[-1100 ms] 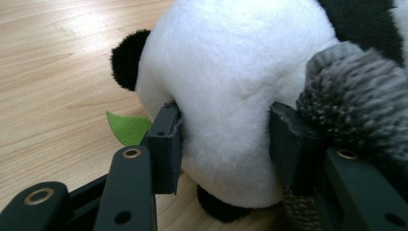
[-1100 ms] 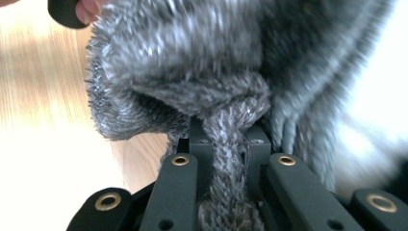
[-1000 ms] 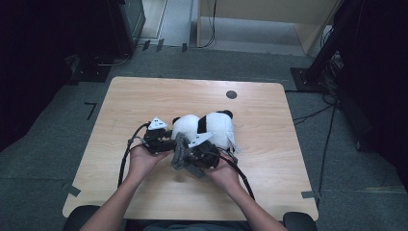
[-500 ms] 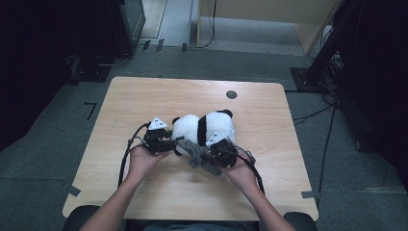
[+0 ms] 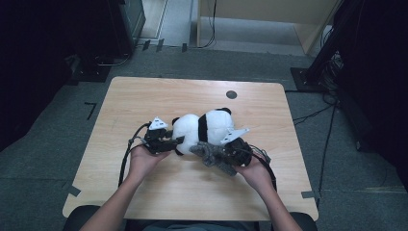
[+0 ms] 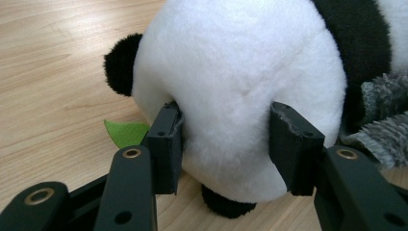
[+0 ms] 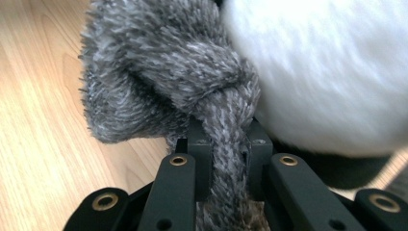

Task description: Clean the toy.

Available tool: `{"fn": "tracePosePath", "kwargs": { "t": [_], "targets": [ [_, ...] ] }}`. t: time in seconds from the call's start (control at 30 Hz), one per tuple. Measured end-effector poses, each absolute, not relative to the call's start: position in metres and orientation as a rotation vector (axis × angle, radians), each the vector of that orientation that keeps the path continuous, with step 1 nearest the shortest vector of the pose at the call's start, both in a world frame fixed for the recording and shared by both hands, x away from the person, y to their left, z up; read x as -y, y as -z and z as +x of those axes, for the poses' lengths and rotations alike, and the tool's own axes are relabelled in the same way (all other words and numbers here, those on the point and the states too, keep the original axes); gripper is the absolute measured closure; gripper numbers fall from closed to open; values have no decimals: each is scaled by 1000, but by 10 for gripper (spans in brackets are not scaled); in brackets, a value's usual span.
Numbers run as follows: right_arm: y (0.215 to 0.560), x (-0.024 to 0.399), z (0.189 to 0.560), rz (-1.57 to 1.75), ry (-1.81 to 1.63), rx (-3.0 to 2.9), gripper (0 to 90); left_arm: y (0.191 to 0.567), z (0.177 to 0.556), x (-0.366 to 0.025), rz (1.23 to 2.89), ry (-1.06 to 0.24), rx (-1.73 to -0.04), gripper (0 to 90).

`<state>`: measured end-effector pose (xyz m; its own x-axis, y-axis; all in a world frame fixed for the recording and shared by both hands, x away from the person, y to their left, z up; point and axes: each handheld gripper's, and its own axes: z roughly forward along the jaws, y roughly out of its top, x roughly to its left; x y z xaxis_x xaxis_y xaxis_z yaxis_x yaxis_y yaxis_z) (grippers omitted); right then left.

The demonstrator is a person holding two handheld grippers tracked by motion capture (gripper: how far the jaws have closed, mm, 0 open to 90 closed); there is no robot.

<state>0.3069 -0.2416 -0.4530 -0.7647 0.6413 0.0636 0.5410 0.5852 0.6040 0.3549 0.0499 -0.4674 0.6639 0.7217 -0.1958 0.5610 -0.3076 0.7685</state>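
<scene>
Plush panda (image 5: 204, 129) lies on its side mid-tabletop (image 5: 144, 96), slightly toward the near edge. Left gripper (image 5: 169, 143) has its fingers (image 6: 166, 144) pressed into the white rump, clamped, bracing the toy. Right gripper (image 5: 226, 154) has its fingers (image 7: 199, 159) closed tight on a strand of the grey fuzzy scarf (image 5: 209, 155), just below a knot (image 7: 211, 72). Small green leaf (image 6: 126, 132) on the wood beside the panda. Step in hand looks like working the knot: tightening or undoing, cannot tell which. Next move likely calls for a steady pull away from the panda while the left holds firm.
</scene>
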Motion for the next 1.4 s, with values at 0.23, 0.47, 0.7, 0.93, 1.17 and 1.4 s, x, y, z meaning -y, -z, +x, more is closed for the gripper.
{"fn": "tracePosePath", "kwargs": {
  "t": [0.23, 0.47, 0.7, 0.93, 1.17, 1.4],
  "targets": [
    [453, 260, 308, 1045, -939, -2624, 793, 467, 358, -49, 2003, -232, -997, 503],
    [454, 282, 310, 1128, -950, -2588, 794, 468, 360, -50, 2003, -228, -1000, 504],
    [454, 302, 313, 1200, -957, -2538, 793, 468, 360, -51, 1994, -219, -1005, 504],
    [455, 321, 319, 1285, -947, -2470, 794, 468, 360, -51, 1995, -222, -1006, 504],
    [457, 336, 326, 1368, -960, -2392, 795, 468, 360, -51, 1993, -225, -1004, 503],
    [454, 346, 332, 1417, -987, -2310, 796, 469, 360, -51, 1993, -228, -1000, 502]
  ]
}}
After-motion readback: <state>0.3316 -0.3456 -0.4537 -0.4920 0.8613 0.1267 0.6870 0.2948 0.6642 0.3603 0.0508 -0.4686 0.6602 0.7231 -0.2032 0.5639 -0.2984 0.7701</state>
